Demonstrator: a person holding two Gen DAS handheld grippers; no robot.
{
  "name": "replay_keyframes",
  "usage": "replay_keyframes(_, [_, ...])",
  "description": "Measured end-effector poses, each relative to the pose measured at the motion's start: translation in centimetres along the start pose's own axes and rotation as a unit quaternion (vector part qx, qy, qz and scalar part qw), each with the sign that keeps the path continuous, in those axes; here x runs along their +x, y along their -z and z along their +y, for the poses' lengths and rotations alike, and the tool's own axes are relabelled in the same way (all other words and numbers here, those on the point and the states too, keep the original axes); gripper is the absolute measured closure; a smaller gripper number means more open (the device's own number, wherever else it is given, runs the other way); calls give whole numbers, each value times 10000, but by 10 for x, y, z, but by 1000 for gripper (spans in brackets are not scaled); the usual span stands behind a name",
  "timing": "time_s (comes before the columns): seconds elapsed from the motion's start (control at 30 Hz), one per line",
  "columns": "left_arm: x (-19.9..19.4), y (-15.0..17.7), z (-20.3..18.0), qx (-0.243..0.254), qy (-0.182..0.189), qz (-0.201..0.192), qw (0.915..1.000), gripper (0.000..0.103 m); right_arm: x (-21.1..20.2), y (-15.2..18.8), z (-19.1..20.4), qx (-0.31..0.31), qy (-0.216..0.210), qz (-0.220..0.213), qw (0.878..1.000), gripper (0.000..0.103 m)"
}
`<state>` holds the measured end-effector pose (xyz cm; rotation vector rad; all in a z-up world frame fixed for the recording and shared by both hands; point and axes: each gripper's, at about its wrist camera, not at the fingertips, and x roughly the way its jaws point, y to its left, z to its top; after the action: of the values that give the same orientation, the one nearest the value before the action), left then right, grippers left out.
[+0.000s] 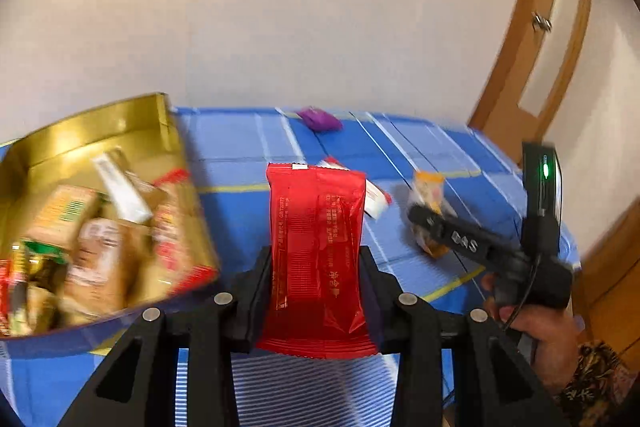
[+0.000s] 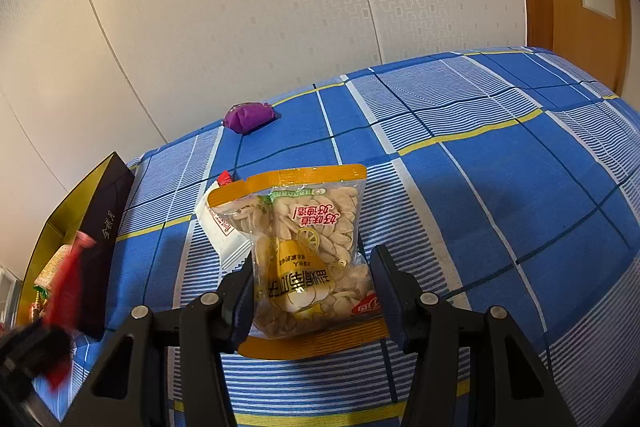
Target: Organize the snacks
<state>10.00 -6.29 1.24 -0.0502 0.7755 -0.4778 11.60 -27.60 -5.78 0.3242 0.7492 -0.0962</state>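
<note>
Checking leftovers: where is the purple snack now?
The purple snack lies alone at the blue checked cloth's far edge by the wall, beyond the seed packet.

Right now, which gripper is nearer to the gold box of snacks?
Left. The left gripper, holding the red packet, is right beside the gold box. The right gripper is farther off, around the seed bag on the blue cloth.
</note>
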Motion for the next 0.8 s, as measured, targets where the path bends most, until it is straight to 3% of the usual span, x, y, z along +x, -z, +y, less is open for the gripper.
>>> replay_keyframes(0.27, [-24, -18, 77, -663, -640, -181, 9956, 63, 0, 0, 1, -10, 5, 2, 10000, 49])
replay_keyframes(0.6, [-34, -27, 185, -1583, -1466, 23, 9764, 63, 0, 0, 1, -15, 8, 1, 10000, 49])
replay_keyframes(0.8, [-28, -27, 221, -1759, -1840, 219, 9668, 62, 0, 0, 1, -16, 5, 0, 10000, 49])
